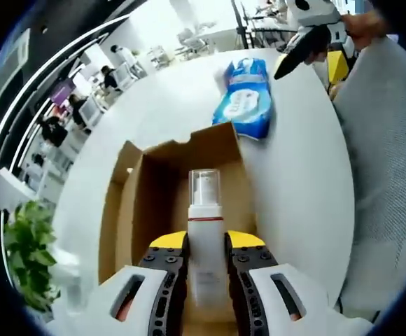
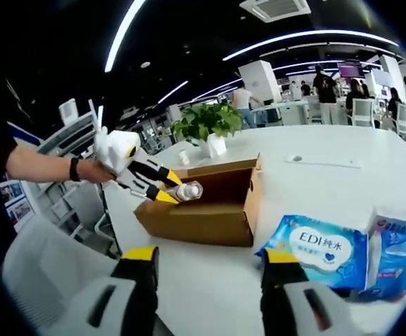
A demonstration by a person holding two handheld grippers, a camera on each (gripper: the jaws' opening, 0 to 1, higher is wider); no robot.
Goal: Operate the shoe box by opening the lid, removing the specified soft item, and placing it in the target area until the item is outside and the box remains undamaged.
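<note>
Left gripper is clamped tight on a pump bottle, both yellow-tipped jaws pressed to its white sides, and it holds the bottle upright over the open box. Behind the bottle runs the brown cardboard interior, flaps folded outward; whether anything else lies inside cannot be told, the bottle and jaws block the floor. Past the box's far flap, one blue wipes pack lies flat on the white table, well outside the box. Further still, the right gripper hangs over the table's far edge, a hand behind it.

Over in the right gripper view, that gripper stands wide apart, nothing between its jaws. Just beyond its right jaw sits the wipes pack, and touching it on the right a second blue-and-white packet, so two soft packs out on the table. Next comes the box, with the left gripper above its near corner pinching the bottle. Beyond it, one potted plant stands in a white pot. Several people stand among desks at the back.
</note>
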